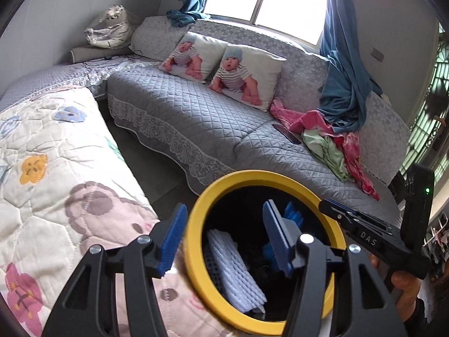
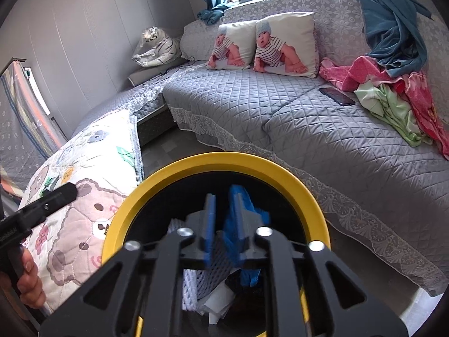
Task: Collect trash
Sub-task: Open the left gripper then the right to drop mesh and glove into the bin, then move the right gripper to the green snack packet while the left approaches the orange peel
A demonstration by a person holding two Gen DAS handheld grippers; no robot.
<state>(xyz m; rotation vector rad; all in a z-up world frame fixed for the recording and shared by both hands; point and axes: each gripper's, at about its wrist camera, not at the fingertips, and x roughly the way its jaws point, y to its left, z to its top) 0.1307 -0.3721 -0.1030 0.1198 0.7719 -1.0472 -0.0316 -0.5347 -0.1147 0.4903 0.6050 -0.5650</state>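
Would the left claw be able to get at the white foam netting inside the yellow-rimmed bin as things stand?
Probably yes. The left claw is open and straddles the yellow rim of the bin, with the white foam netting just below its inner finger. The bin's mouth is uncovered; only the right claw, poised over the same opening, could crowd it.

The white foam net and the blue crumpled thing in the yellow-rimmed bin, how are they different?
The white foam net is pale with a woven mesh pattern; the blue crumpled thing is bright blue and looks scrunched. In the left wrist view, the net lies at the bin's left side, the blue thing further right. Both sit inside the yellow-rimmed bin.
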